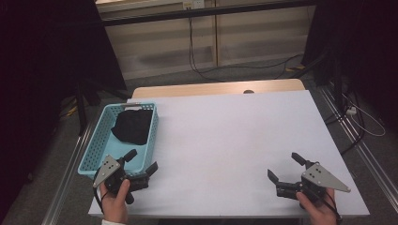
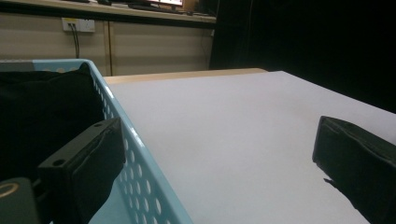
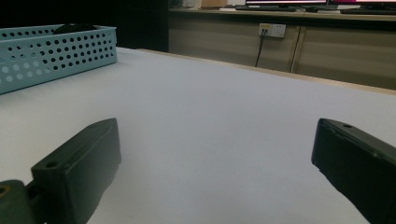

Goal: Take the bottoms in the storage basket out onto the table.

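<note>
A light blue perforated basket sits at the table's left side with a black cloth lying in it. My left gripper is held at the basket's near right corner, jaws wide open and empty; in the left gripper view one jaw hangs over the basket beside the black cloth, the other over the white tabletop. My right gripper rests low near the table's front right, open with nothing between its jaws. The basket shows far off in the right gripper view.
A white sheet covers the table, with a wooden strip along the far edge. Cables run over the floor behind and to the right of the table. Dark stands and curtains flank both sides.
</note>
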A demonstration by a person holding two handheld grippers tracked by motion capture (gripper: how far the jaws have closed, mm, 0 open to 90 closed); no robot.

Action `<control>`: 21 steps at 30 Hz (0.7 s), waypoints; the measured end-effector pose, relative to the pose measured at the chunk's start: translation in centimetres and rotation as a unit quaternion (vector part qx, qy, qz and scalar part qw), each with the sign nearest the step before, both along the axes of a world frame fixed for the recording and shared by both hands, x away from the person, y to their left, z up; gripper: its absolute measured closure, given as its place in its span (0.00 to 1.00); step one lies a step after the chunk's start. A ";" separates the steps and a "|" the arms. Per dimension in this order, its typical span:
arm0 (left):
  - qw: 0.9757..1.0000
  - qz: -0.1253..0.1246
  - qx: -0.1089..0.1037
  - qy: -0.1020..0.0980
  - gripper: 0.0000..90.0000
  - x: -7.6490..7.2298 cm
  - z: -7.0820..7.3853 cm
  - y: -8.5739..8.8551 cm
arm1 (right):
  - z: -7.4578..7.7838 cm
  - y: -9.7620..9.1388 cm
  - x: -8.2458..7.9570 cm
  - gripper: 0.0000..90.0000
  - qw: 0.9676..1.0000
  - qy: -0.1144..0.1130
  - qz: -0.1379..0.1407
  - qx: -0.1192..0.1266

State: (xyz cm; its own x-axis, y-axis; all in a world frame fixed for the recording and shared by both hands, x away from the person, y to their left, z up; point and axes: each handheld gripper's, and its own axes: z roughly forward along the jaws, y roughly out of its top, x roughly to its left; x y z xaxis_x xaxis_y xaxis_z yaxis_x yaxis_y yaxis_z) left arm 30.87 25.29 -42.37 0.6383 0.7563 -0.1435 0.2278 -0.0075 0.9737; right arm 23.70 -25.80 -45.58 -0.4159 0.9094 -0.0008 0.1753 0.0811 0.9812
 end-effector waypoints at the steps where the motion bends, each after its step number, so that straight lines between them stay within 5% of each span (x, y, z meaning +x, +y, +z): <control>1: 1.000 -0.002 0.001 -0.002 0.03 0.0 0.0 0.0 | 0.0 0.0 0.1 0.01 1.000 0.001 -0.001 0.001; 21: 1.000 0.005 -0.009 -0.005 0.03 0.3 1.7 0.3 | 0.1 -0.1 0.0 0.01 1.000 -0.002 0.009 0.002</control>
